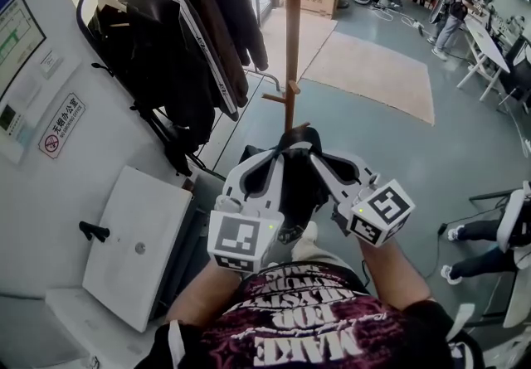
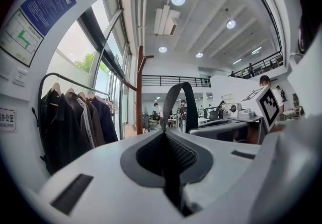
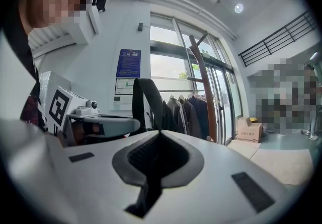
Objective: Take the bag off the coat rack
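You have the black fabric bag (image 1: 294,189) hanging between your two grippers, close in front of your chest, with the wooden coat rack (image 1: 291,36) standing at twelve o'clock just beyond it. Your left gripper (image 1: 270,168) has its jaws pressed together on the bag's black webbing strap (image 1: 300,137), and your right gripper (image 1: 328,168) is clamped on the same strap from the other side. The loop arches up between them. In the left gripper view the strap (image 2: 187,97) rises out of the jaw tips (image 2: 163,135) and curves over in open air, with the rack's post (image 2: 139,87) behind it. It looks clear of the pegs, though from the head view its top sits just below the lowest peg at twelve o'clock. Expect a soft, limp load: the body will sag and swing under the strap, and the weight is probably modest, though nothing shows what is inside. Flat webbing is the right place to hold, since it is thin, grippy and strong. Hold low on each side of the loop rather than at its crown to damp the swing. Mind the dark jackets (image 1: 182,36) at ten o'clock as you draw back.
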{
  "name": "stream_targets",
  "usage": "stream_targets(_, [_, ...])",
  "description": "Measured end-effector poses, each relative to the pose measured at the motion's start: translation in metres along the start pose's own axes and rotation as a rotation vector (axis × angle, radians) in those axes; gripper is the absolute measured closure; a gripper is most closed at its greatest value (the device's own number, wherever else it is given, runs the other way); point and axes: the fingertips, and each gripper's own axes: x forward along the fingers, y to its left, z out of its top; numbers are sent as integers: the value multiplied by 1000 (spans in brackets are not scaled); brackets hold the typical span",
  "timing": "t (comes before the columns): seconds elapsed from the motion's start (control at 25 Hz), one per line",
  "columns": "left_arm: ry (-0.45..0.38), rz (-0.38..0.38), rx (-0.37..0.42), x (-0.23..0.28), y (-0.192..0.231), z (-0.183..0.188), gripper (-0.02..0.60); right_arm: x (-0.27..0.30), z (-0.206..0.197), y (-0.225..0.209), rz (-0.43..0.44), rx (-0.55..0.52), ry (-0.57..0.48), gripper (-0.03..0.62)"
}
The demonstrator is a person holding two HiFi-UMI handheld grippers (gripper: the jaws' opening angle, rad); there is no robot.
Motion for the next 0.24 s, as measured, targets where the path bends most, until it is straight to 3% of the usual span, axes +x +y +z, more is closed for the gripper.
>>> stream_targets(0.24, [2,-5,8,9,3,1,574,5,3,-10,-2,-7,5,585])
